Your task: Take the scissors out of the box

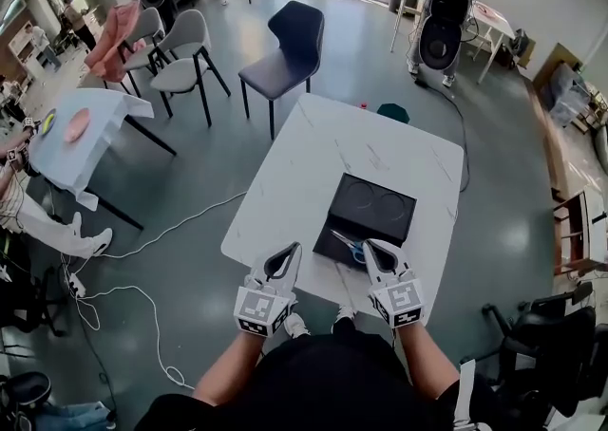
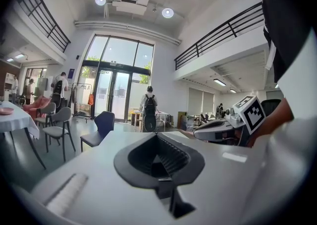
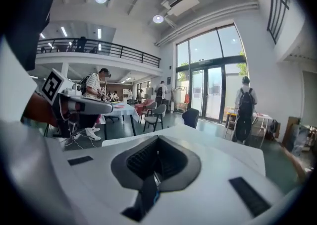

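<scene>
Blue-handled steel scissors (image 1: 348,244) pinched at the near rim of the shallow black box (image 1: 375,206); the other tool is idle.

In the head view, the scissors are seen over the box's near edge on the white marbled table (image 1: 313,149), with the right gripper (image 1: 370,249) at their handle end and the left gripper (image 1: 291,251) beside the box, both forearms low and pointing forward. In the left gripper view, the left gripper (image 2: 158,142) is shown pressed together on nothing. In the right gripper view, the right gripper (image 3: 157,142) is closed, a thin blade and a blue piece (image 3: 155,197) being apparently held in it. The scissors are judged light, stiff and slippery, so a hold near the pivot is advised.
</scene>
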The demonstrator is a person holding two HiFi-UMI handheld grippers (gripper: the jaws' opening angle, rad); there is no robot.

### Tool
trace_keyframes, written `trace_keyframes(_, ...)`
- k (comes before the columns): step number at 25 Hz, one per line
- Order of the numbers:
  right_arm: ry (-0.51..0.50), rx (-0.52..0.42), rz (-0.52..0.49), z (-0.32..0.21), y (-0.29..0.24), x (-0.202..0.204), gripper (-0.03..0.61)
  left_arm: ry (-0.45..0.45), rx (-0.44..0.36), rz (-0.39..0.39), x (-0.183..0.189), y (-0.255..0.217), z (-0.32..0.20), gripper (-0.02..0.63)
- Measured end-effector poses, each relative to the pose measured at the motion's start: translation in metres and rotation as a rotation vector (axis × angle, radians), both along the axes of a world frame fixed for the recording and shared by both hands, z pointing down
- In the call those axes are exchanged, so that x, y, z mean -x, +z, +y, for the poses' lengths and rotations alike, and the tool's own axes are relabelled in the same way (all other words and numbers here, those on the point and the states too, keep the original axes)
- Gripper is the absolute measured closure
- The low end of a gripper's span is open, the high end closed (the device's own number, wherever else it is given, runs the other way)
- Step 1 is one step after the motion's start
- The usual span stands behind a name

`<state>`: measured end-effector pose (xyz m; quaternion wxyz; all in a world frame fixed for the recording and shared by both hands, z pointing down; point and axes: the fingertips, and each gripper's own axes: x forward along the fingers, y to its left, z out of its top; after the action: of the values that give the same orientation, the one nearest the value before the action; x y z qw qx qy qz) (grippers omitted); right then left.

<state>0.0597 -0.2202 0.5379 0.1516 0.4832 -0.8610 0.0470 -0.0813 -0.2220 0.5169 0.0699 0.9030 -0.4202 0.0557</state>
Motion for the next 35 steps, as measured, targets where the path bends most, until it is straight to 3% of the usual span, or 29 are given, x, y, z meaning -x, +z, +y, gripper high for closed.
trace_keyframes(3,-0.023,0.019,0.034,-0.006,0.008,-0.006,0.572,-0.02,0.014,0.001,0.002,0.006,-0.005,0.604)
trace_keyframes(10,-0.151,0.183,0.165,-0.015,0.051,-0.003,0.572,-0.033,0.038,0.018,0.001,0.008,-0.02,0.604)
trace_keyframes(17,-0.186,0.236,0.335,-0.015,0.095,-0.012,0.571,-0.045,0.041,0.014,0.005,0.01,-0.029,0.604)
trace_keyframes(22,-0.189,0.292,0.377,-0.015,0.118,-0.018,0.569,-0.047,0.065,0.01,0.007,0.018,-0.032,0.604)
trace_keyframes(23,-0.192,0.307,0.388,-0.015,0.123,-0.019,0.565,-0.046,0.068,0.011,0.006,0.019,-0.032,0.604)
trace_keyframes(24,-0.197,0.323,0.401,-0.015,0.128,-0.021,0.53,-0.045,0.07,0.011,0.004,0.02,-0.032,0.604)
trace_keyframes(25,-0.204,0.339,0.414,-0.015,0.133,-0.023,0.455,-0.044,0.071,0.011,0.003,0.021,-0.032,0.604)
trace_keyframes(26,-0.21,0.352,0.424,-0.015,0.138,-0.024,0.442,-0.043,0.073,0.012,0.001,0.022,-0.032,0.604)
trace_keyframes(35,-0.247,0.451,0.516,-0.015,0.168,-0.021,0.44,-0.057,0.091,0.009,0.005,0.027,-0.033,0.604)
